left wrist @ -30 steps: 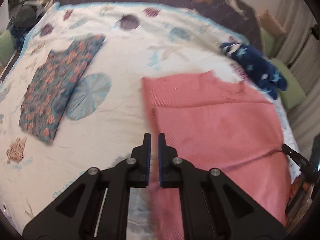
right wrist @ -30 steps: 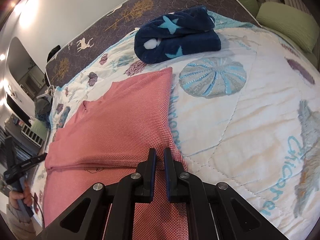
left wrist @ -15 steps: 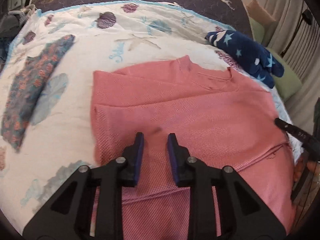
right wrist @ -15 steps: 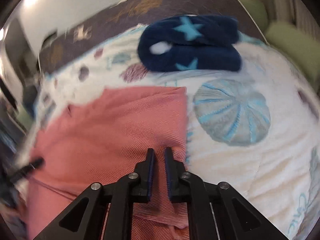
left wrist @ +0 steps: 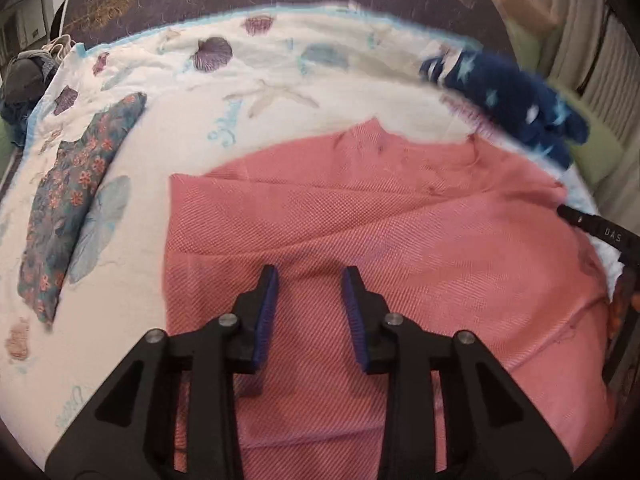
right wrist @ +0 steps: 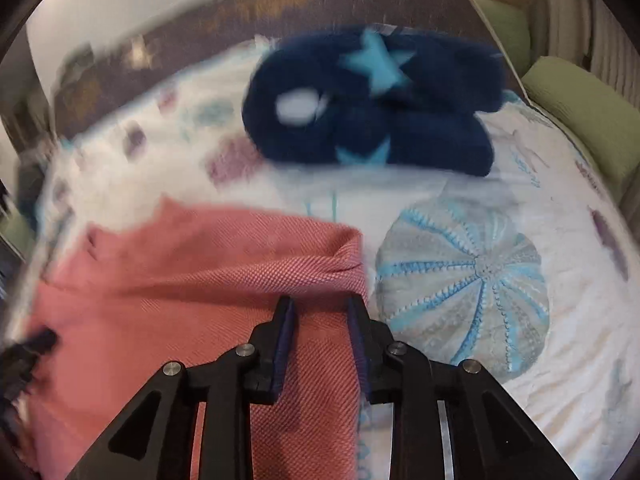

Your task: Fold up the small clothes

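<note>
The left gripper (left wrist: 308,280), black with blue pads, hangs over a coral-pink woven garment (left wrist: 400,248), its jaws parting with a clear gap between them and nothing pinched; only the cloth lying flat below shows through the gap. The right gripper (right wrist: 320,312) hangs over the garment's right edge, jaws also parting, the pink fabric passing under and between them without being pressed. Just beyond its tips the edge of the cloth curls into a soft rolled fold. The garment lies spread on a white quilt printed with seashells (left wrist: 280,96), covering its near middle. Far right sits a bundled navy fleece with pale blue stars (right wrist: 372,104). Far left lies a folded teal floral garment (left wrist: 68,208). Green cushions (right wrist: 584,116) line the right side.
</note>
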### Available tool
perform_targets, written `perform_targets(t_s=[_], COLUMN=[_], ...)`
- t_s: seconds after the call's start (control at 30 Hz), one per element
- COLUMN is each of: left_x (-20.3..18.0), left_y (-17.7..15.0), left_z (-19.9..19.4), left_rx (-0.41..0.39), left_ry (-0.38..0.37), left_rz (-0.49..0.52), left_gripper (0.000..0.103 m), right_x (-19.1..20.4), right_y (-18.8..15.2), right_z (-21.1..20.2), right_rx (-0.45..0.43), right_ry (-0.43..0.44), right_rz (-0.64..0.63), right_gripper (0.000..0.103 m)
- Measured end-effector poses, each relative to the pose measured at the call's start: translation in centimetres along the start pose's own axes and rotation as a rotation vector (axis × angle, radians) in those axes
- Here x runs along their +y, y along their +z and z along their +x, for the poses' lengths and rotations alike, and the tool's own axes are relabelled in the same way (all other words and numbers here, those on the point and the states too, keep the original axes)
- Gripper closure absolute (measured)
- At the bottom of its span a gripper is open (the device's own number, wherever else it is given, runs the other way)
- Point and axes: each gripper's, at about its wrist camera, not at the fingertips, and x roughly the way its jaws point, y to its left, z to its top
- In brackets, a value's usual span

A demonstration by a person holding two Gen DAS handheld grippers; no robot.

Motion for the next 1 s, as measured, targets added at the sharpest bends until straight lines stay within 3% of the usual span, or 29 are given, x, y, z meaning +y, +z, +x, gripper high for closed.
perform_targets(t_s=[0.07, 0.13, 0.17, 0.27, 0.43, 0.67, 0.87, 1.0], left_x=[1.2, 2.2, 2.8, 3.3, 5.1, 7.1, 6.0, 5.3], left_y=[-0.5, -1.3, -2.1, -4.4, -9.2, -15.1, -20.5, -23.3], left_z=[-1.9, -4.5, -6.4, -9.5, -12.4, -14.3, -16.3, -18.2], left_rx=[-0.007, -0.054, -0.085, -0.139, -0.123, -0.074, -0.025, -0.045], left_ry=[-0.08, -0.155, -0.171, -0.156, -0.138, -0.186, -0.224, -0.224], left_rz=[-0.041, -0.067, -0.07, -0.051, -0.07, -0.153, -0.122, -0.093], left_gripper=[0.067, 0.066, 0.06, 0.05, 0.046, 0.04, 0.039, 0.038], right_x=[-0.8, -1.5, -1.7, -2.1, -2.9, -3.4, -3.2, -4.1], right_y=[-0.3, -1.3, -2.0, -4.7, -9.9, -14.9, -19.6, -22.8], right_z=[-1.8, -5.1, -6.7, -11.2, -15.7, -19.0, -20.8, -21.9], right_rx=[0.016, -0.012, -0.028, -0.059, -0.038, -0.051, -0.003, 0.028], right_ry=[0.037, 0.145, 0.184, 0.18, 0.164, 0.217, 0.222, 0.218], right_rz=[0.039, 0.065, 0.062, -0.011, -0.084, -0.083, -0.111, -0.104], right_gripper=[0.075, 0.075, 0.074, 0.067, 0.063, 0.053, 0.051, 0.051])
